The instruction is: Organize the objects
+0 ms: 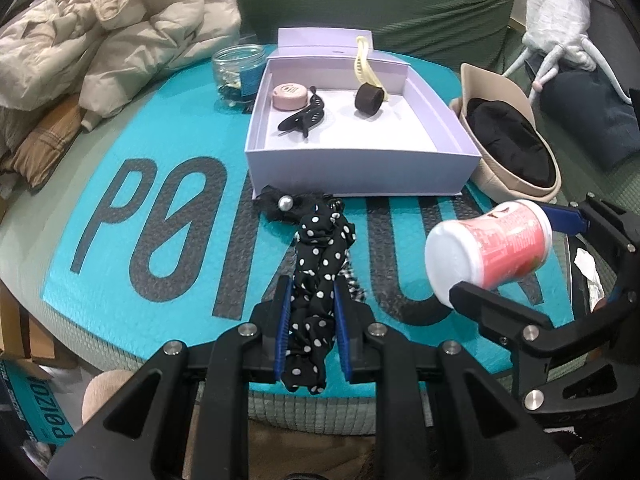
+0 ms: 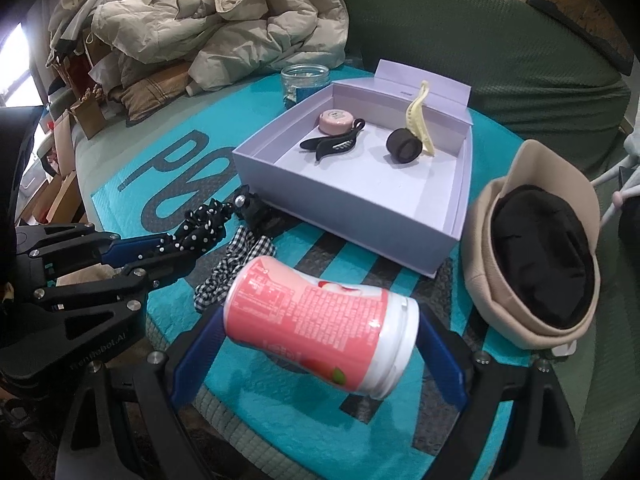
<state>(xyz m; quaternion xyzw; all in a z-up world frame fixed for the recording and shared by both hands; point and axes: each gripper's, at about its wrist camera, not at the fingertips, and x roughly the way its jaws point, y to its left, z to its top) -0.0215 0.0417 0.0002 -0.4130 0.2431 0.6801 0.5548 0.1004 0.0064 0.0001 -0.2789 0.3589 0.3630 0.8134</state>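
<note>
My left gripper is shut on a black polka-dot scrunchie, seen from the side in the right wrist view as the scrunchie in the left gripper. My right gripper is shut on a pink and white bottle, held sideways above the mat; the left wrist view shows that bottle too. An open lilac box holds a pink round case, a black hair claw, a cream clip and a dark brown roll.
A black lace bow with a pearl and a gingham scrunchie lie on the teal mat. A glass jar stands left of the box. A beige hat sits right of it. A cream jacket is piled behind.
</note>
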